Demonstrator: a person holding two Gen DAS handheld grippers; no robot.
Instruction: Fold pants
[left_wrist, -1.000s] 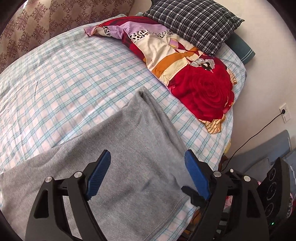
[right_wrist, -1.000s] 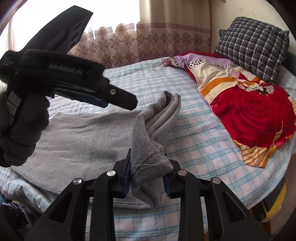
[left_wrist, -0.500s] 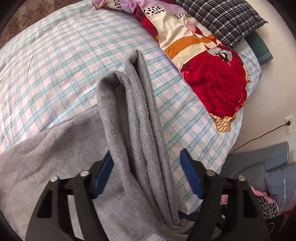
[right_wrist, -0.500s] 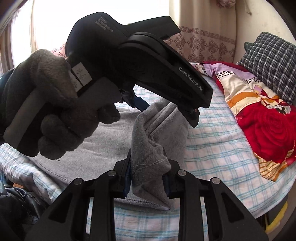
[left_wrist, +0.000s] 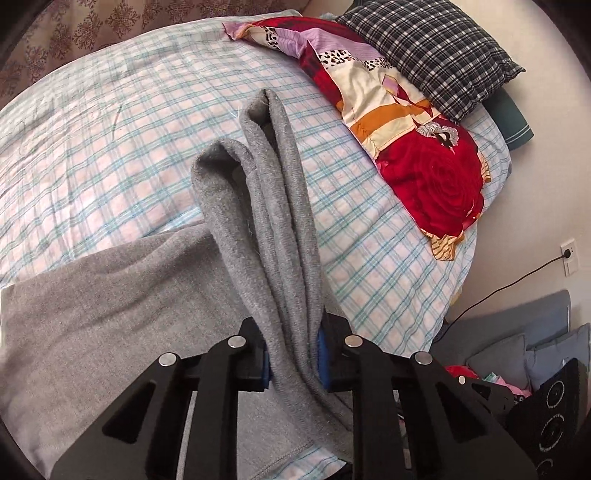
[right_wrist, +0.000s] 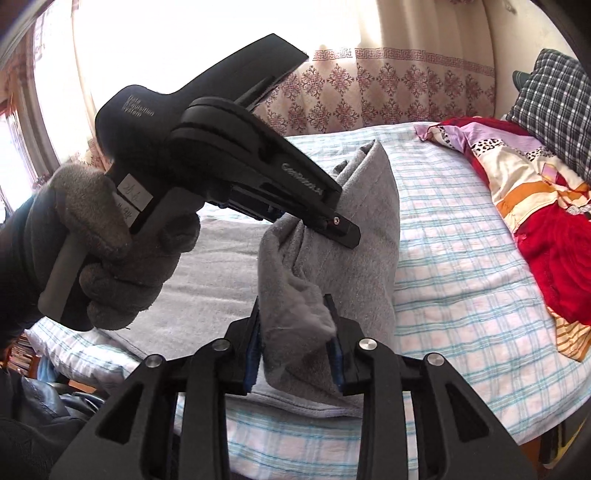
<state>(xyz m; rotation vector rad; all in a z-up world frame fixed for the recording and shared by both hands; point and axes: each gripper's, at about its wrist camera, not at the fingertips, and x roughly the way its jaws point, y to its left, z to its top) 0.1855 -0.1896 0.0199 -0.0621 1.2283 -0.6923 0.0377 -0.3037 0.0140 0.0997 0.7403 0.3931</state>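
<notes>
Grey pants (left_wrist: 258, 221) lie on the bed, one part pulled up into a tall bunched fold. My left gripper (left_wrist: 291, 354) has its jaws closing, and its blue pads press on that fold low down. In the right wrist view the left gripper (right_wrist: 332, 225), held by a gloved hand (right_wrist: 110, 266), pinches the pants (right_wrist: 362, 258) from the left. My right gripper (right_wrist: 294, 343) sits lower on the same bunch. Its jaws are opening, and the grey cloth lies loosely between the pads.
The bed has a pale checked sheet (left_wrist: 110, 129). A red flowered quilt (left_wrist: 424, 147) and a plaid pillow (left_wrist: 436, 51) lie along its far right side. A patterned curtain (right_wrist: 388, 85) hangs behind. A wall socket with a cable (left_wrist: 569, 254) and cushions (left_wrist: 517, 354) are beyond the bed's edge.
The left gripper came in from wide open over flat cloth to the raised fold and closed on it. The right gripper's jaws, tight on the bunch before, have spread apart.
</notes>
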